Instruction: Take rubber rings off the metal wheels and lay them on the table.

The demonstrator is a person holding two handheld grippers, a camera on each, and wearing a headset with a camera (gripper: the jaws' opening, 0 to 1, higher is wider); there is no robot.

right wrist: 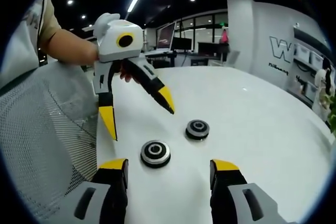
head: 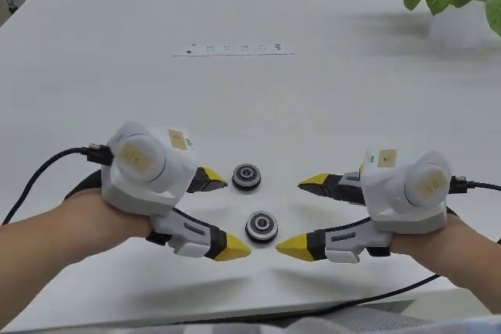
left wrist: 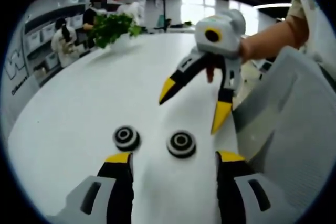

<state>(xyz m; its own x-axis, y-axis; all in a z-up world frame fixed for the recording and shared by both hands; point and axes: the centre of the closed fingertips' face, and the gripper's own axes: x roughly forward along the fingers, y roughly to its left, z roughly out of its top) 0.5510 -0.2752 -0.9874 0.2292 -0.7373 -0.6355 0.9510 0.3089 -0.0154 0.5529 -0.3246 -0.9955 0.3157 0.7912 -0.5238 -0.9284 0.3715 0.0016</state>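
— What's on the white worktop (head: 313, 99)?

— Two grippers face each other low over its near edge. The left gripper (head: 234, 214) and the right gripper (head: 290, 215) each have their fingers (left wrist: 119, 165) spread wide, holding nothing.

— And the metal wheels?

— They lie flat between the grippers, the far wheel (head: 246, 177) and the near wheel (head: 261, 226), close together but apart. Each wears its black rubber ring (right wrist: 144, 153).

— So no ring is off yet?

— None. I judge this the approach. Next, one gripper should pin a wheel while the other pinches the ring's edge and peels.
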